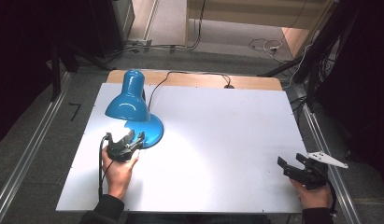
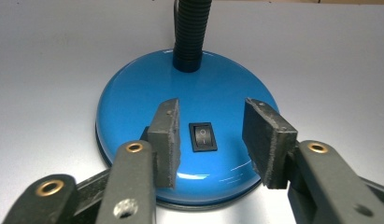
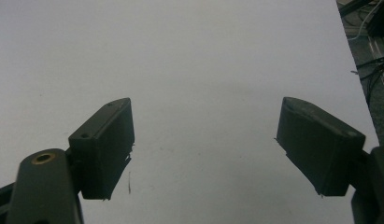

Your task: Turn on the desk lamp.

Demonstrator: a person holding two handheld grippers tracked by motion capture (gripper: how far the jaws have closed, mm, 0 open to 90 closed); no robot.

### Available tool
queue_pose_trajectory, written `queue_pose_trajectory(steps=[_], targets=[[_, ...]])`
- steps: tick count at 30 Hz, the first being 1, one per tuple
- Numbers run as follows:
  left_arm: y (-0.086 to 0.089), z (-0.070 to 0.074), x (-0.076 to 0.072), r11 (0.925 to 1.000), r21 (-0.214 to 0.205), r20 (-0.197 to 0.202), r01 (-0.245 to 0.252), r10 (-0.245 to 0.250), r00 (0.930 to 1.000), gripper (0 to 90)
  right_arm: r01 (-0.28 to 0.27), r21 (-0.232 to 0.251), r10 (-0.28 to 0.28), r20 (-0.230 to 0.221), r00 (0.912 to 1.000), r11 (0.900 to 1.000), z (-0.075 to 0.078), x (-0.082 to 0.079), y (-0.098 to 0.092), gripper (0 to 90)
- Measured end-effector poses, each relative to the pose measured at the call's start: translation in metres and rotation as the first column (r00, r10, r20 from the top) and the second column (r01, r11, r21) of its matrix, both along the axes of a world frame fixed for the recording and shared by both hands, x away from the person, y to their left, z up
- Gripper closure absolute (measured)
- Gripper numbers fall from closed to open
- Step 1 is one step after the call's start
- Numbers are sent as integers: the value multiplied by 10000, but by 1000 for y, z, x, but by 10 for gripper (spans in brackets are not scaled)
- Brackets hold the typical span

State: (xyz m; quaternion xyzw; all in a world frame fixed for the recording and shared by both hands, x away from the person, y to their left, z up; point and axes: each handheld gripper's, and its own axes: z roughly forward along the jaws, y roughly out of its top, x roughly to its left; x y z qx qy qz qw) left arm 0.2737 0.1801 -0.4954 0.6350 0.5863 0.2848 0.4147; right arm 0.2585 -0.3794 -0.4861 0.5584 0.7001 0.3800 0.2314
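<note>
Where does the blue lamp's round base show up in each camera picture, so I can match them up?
High view: the lamp base sits left of centre on the white table, just beyond the left gripper.
Left gripper view: it is central, with the rocker switch between the open jaws.
Right gripper view: the base is not in it.
Shared landmark: the white table.
</note>
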Motion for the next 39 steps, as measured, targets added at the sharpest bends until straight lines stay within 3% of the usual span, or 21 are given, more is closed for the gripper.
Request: queue_pose_trajectory(steps=[3,12,26,39], targets=[[0,0,-2,10000,19,-128,33,-32,9999,458,13,1,-13,-14,10000,10000,0,0,0,175],[7,4,-10,10000,-18,-32,-15,15,10000,343,28,-6,-28,-12,10000,10000,0,0,0,175],[11,6,-15,9999,-63,-244,124,-126,9996,287,28,-26,-28,-25,10000,10000,0,-1,0,175],[14,8,-23,9999,-129,-73,42,-43,10000,283,29,-51,-30,-31,10000,10000,0,-1,1,175]])
